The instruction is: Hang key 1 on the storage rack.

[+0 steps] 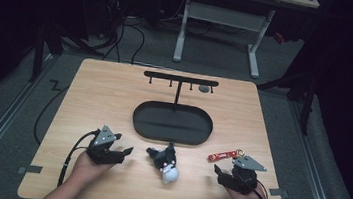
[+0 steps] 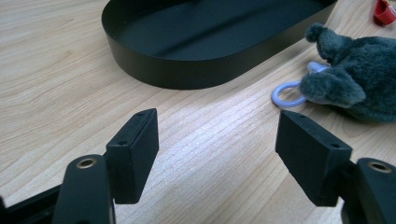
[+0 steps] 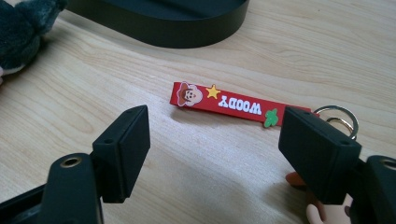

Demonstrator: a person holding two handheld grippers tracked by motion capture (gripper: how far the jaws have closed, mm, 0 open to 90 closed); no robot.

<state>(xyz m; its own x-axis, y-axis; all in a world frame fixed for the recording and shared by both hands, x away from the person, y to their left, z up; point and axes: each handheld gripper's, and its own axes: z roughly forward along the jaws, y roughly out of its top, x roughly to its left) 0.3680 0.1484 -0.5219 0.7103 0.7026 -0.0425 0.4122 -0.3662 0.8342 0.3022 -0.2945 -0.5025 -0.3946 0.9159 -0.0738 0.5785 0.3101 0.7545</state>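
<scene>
The red Woody keychain strap (image 3: 224, 103) lies flat on the wooden table (image 1: 105, 91), at the near right, just to the right of the black oval tray (image 1: 172, 123) and well apart from the plush toy (image 1: 166, 163) in the near middle. Its long axis runs nearly left to right across the table, a little tilted, with the metal ring (image 3: 337, 119) at the right end and the small cowboy face at the left end. The right gripper (image 1: 234, 179) is just beside it on the near side, so the strap lies a short way ahead of its jaws, toward the far side; in the right gripper view the strap crosses the gap between the two black pads, but it is beyond them and not between them. The jaws of this gripper stand wide apart and they hold nothing. The left gripper (image 1: 117, 154) rests at the near left, also with its jaws spread and empty, and it looks toward the plush toy and its pale blue ring (image 2: 288, 94). The right hand is clearly the nearer one to the strap. I think the next move asks this gripper to go forward and down, so that the pads close across the narrow width of the strap.
</scene>
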